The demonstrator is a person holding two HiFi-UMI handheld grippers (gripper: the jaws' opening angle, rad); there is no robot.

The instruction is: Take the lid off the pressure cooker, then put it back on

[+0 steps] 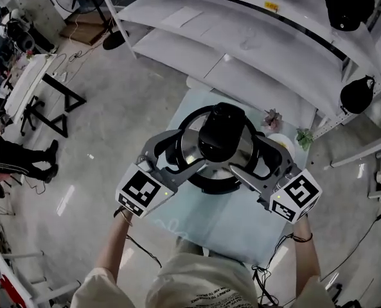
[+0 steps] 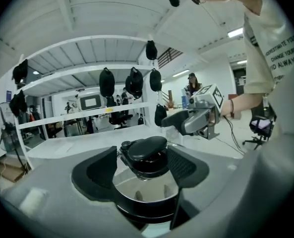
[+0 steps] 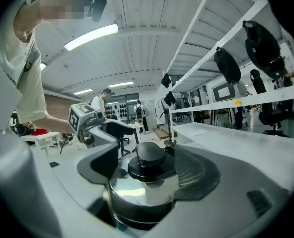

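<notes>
The left gripper (image 2: pixel 143 167) has its fingers (image 2: pixel 94 175) spread wide. Between them stands the black handle (image 2: pixel 147 150) of the lid (image 2: pixel 144 186), with the steel dome just below the pads. The right gripper (image 3: pixel 146 175) is spread likewise, its fingers (image 3: pixel 194 170) flanking the same handle from the opposite side. Neither pair pinches anything, and I cannot tell whether any pad touches the steel.

Under the fingers the lid sits level on the pressure cooker (image 1: pixel 206 183), so the pot reads as closed. Either the lifting has not begun or the lid is already back on; these pictures do not settle which. If it is yet to come off, I judge that a firm grip on the lid is the step wanted now.

Outward from the fingers, each gripper slants in toward the cooker's middle, its marker cube (image 1: pixel 139 192) at the near end, toward the person. Behind the cubes both forearms (image 1: pixel 113 246) reach forward, set a little apart. The cooker stands on a small pale table (image 1: pixel 222 226), with white shelving (image 1: pixel 241 56) beyond the fingertips.
</notes>
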